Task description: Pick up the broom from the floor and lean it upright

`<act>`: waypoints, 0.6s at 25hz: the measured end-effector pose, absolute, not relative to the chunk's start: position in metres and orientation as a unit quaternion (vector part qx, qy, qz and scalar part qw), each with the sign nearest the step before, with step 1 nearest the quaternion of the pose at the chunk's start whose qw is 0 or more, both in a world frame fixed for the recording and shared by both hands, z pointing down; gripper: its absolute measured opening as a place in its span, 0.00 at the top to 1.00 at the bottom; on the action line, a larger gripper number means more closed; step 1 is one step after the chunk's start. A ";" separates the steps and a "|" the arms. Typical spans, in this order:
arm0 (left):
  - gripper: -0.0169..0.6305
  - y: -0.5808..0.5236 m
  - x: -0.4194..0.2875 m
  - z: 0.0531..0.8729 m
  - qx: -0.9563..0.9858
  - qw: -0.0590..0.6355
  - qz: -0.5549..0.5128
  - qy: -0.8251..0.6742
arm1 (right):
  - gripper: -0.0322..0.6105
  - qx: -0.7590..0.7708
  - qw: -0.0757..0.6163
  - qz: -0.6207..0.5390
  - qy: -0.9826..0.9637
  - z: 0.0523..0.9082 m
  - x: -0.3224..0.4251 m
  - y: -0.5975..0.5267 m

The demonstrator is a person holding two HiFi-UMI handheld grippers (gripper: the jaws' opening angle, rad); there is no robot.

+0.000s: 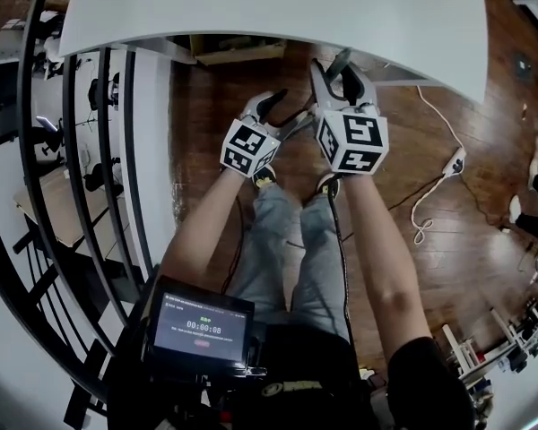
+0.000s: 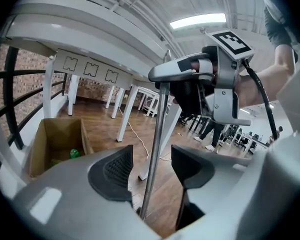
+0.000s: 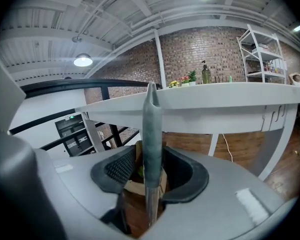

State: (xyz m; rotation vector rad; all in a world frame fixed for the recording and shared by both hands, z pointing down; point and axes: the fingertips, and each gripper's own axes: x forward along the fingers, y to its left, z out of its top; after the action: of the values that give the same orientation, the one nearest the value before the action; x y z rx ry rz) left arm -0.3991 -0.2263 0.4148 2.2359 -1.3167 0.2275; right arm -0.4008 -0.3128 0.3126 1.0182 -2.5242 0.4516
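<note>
- State: left gripper (image 2: 152,166) is open. The thin broom handle (image 2: 158,129) stands in the gap with clearance on both sides.
- right gripper (image 3: 151,166) is also open, loose around the handle's top sleeve (image 3: 152,119). We see no pad pressing on it.
- Location: the handle is upright in the middle of both gripper views. Its top sits at the edge of the white table (image 3: 230,101), and we can't tell whether it touches. The broom head is out of view.
- Risk 1: nothing clamps the handle. If it isn't resting on the table edge, we'd expect it to tip once the jaws clear.
- Risk 2: pulling either gripper back off-axis could clip the pole and knock it sideways.
- Risk 3: a smooth pole on a smooth rounded edge could slide along it. The glossy wood floor (image 2: 102,126) may also let the foot creep out.
- Materials: the lower handle is a bare, thin, shiny metal tube. The top sleeve is thicker, matte grey-green and tapered at the tip.
- The pads (image 2: 115,170) are dark ribbed rubber set in moulded grey jaws.
- The table is white and hard, with a rounded lip.
- A cardboard box (image 2: 42,149) at lower left of the left gripper view is open-topped and well apart from the handle.
</note>
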 end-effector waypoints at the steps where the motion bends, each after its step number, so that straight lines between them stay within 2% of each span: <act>1: 0.58 -0.227 -0.399 0.414 0.829 0.264 0.083 -0.486 | 0.67 0.359 0.187 0.161 -0.900 0.312 -0.401 -0.312; 7: 0.57 -0.224 -0.401 0.407 0.828 0.261 0.086 -0.488 | 0.59 0.326 0.192 0.133 -0.916 0.310 -0.392 -0.299; 15: 0.57 -0.178 -0.429 0.356 0.808 0.268 0.060 -0.521 | 0.60 0.334 0.199 0.124 -0.913 0.293 -0.295 -0.264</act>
State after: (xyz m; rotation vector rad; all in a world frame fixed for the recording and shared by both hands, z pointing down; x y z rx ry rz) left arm -0.4288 -0.1781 0.3562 2.1801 -1.4044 0.1620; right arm -0.2952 -0.2645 0.2934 0.9346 -2.5541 0.3463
